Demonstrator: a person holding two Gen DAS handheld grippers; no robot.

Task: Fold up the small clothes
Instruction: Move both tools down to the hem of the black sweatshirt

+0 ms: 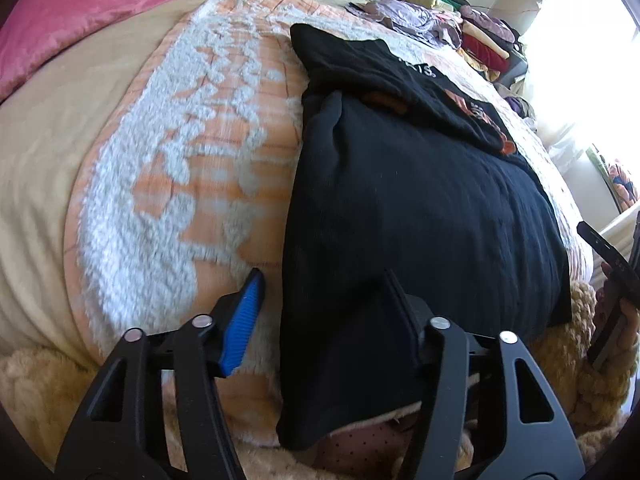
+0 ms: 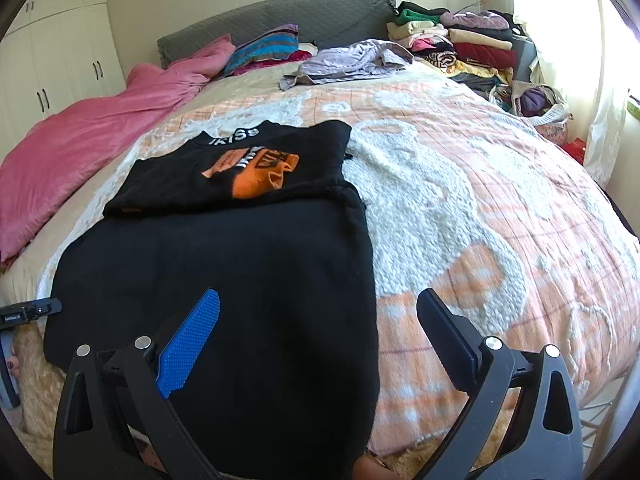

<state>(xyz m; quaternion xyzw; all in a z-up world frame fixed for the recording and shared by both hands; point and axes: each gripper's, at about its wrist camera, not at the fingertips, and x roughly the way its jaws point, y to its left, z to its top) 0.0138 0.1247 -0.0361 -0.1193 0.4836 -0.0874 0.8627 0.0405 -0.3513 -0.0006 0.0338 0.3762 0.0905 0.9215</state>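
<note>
A black garment (image 1: pixel 420 220) (image 2: pixel 224 280) lies flat on the peach and white bedspread (image 2: pixel 460 208). Its far part is folded over and shows an orange print (image 2: pixel 248 172) (image 1: pixel 480 116). My left gripper (image 1: pixel 324 300) hovers low over the garment's near left corner. Its jaws stand apart with the cloth's left edge between them, and the blue pad (image 1: pixel 244 312) is clear of the fabric. My right gripper (image 2: pixel 319 300) is wide open and straddles the garment's near right edge. The blue pad (image 2: pixel 192 340) is over the cloth and the other finger is over the bedspread.
A pink duvet (image 2: pixel 72 152) lies along the bed's left side. A lilac garment (image 2: pixel 348 60) and stacked clothes (image 2: pixel 460 44) sit at the far right by the grey headboard (image 2: pixel 280 20). A fluffy tan blanket (image 1: pixel 592 380) hangs at the near edge. A hand (image 1: pixel 618 320) shows at the right.
</note>
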